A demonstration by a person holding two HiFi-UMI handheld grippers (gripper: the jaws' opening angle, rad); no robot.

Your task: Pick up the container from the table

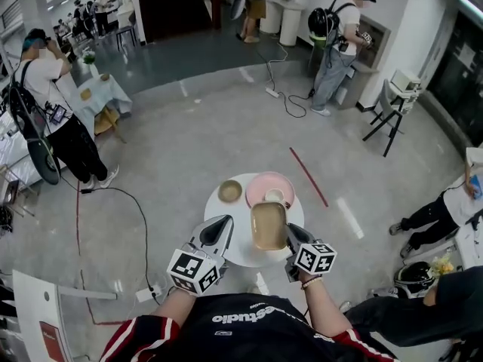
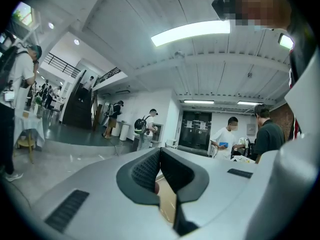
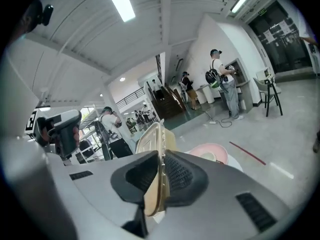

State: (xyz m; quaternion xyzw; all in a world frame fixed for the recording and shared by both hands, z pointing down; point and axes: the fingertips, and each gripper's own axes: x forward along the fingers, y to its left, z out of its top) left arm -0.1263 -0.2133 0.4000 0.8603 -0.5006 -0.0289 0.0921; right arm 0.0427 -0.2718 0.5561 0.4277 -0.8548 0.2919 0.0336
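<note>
A tan, lidded takeaway container [image 1: 269,225] hangs above the round white table [image 1: 232,253], tilted, with my right gripper [image 1: 289,237] shut on its right edge. In the right gripper view the container [image 3: 152,144] stands edge-on, its rim pinched between the black pads of the right gripper [image 3: 161,170]. My left gripper [image 1: 222,226] is just left of the container, apart from it, with its tips together and nothing held. In the left gripper view the left gripper [image 2: 160,156] points level, and a strip of the container [image 2: 168,204] shows below its jaws.
A pink plate [image 1: 262,185] with a small cup [image 1: 274,196] and a small tan bowl [image 1: 230,191] sit at the table's far side. Cables [image 1: 136,210] and a red strip [image 1: 308,176] lie on the floor. People stand at the left, the back and the lower right.
</note>
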